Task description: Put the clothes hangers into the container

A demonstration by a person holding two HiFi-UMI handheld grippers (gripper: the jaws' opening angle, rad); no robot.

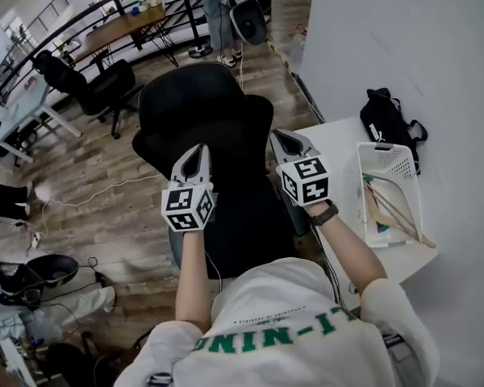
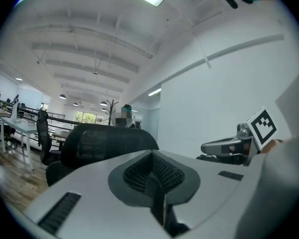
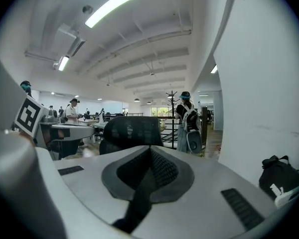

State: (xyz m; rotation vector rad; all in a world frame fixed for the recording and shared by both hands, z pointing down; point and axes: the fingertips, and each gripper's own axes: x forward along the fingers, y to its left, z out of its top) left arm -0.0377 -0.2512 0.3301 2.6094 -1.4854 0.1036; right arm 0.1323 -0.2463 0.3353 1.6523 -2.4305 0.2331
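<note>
The white basket (image 1: pixel 385 153) holds the wooden hangers (image 1: pixel 397 213) and sits on a white table (image 1: pixel 339 147). Left of the basket, the left gripper (image 1: pixel 198 150) and right gripper (image 1: pixel 282 138) are both pinched closed and empty, over a black chair (image 1: pixel 210 111). A black bag (image 1: pixel 387 119) lies behind the basket.

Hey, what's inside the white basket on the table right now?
Wooden clothes hangers lie inside the white basket, one end reaching past its rim. How many there are, and whatever lies beneath them, is hidden by the hangers and the basket's walls.
</note>
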